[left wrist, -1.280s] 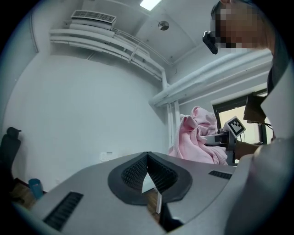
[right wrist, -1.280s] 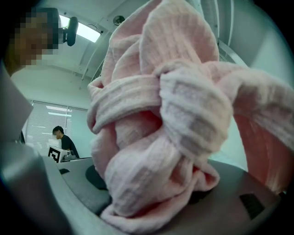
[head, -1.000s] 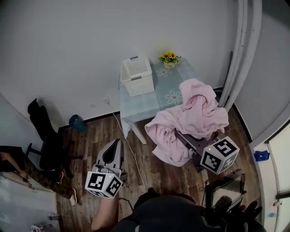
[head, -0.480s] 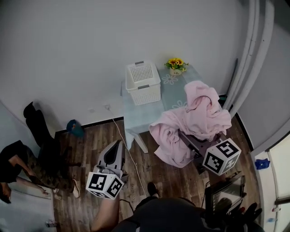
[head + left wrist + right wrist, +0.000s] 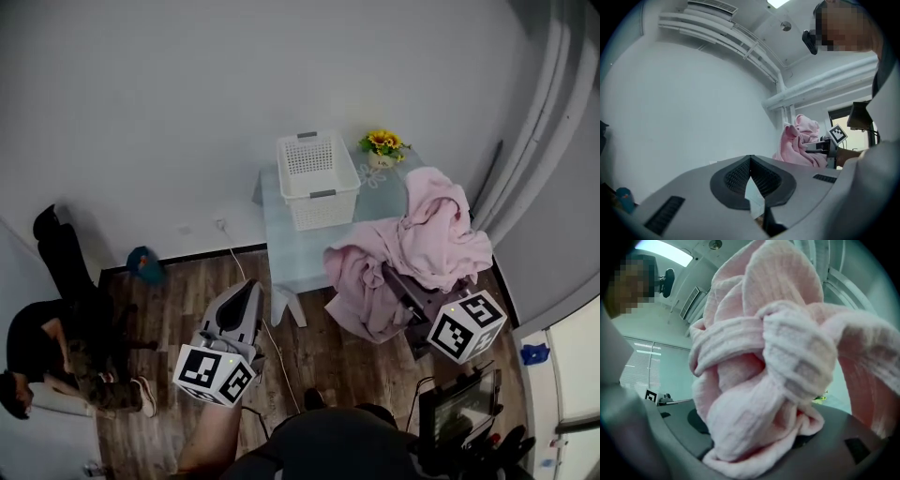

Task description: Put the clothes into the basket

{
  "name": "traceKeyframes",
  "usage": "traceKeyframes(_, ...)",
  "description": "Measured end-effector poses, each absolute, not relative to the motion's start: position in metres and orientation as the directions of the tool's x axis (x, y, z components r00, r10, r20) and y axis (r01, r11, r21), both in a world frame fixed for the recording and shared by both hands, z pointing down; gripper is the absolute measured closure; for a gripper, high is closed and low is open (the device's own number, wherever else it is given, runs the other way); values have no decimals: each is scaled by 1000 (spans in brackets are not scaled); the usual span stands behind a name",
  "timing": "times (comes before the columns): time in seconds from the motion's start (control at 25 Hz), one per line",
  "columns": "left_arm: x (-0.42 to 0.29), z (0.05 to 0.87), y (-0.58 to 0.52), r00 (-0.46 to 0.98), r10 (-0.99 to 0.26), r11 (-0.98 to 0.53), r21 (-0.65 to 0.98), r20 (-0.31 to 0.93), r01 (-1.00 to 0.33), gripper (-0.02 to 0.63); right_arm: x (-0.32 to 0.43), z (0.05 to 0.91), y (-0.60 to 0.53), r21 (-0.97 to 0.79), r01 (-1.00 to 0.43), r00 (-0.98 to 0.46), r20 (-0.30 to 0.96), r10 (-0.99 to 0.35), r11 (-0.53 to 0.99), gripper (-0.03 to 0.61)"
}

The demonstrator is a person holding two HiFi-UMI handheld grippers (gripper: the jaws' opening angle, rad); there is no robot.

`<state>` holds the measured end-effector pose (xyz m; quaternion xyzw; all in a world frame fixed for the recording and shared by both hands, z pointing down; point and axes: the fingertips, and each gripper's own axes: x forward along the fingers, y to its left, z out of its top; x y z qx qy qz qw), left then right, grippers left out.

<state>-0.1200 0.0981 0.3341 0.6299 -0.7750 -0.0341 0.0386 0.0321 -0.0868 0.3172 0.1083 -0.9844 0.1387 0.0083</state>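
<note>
Person (image 5: 45,361) at left now crouching in view — basket (image 5: 317,178) shifted rightward

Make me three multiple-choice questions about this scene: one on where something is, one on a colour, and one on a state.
1. Where does the basket stand?
A. On the floor
B. On the table
C. On a chair

2. What colour is the cloth in the right claw?
A. Pink
B. Green
C. Black

3. How is the basket?
A. Tipped on its side
B. Full of clothes
C. Upright and empty

Answers:
1 B, it sits on top, beside the flowers.
2 A, the whole bundle is pink.
3 C, its bare bottom shows from above.
</note>
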Motion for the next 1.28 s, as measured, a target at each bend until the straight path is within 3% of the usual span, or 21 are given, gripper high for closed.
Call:
traceKeyframes(0.84,-118,349,88,-212,-973,204,92,-90,-975,611,28,305,-82,-191,-153,-985,-45,-164,970,247)
traceKeyframes(1.08,-141,344,50,-248,-961,241,70,-122,-968,611,2,296,-119,-145,-103,-991,-70,-114,984,248)
traceKeyframes(1.28,-192,328,-30,-275,-960,271,69,-60,-960,611,-57,289,-206,-199,-84,-996,-20,-89,976,247)
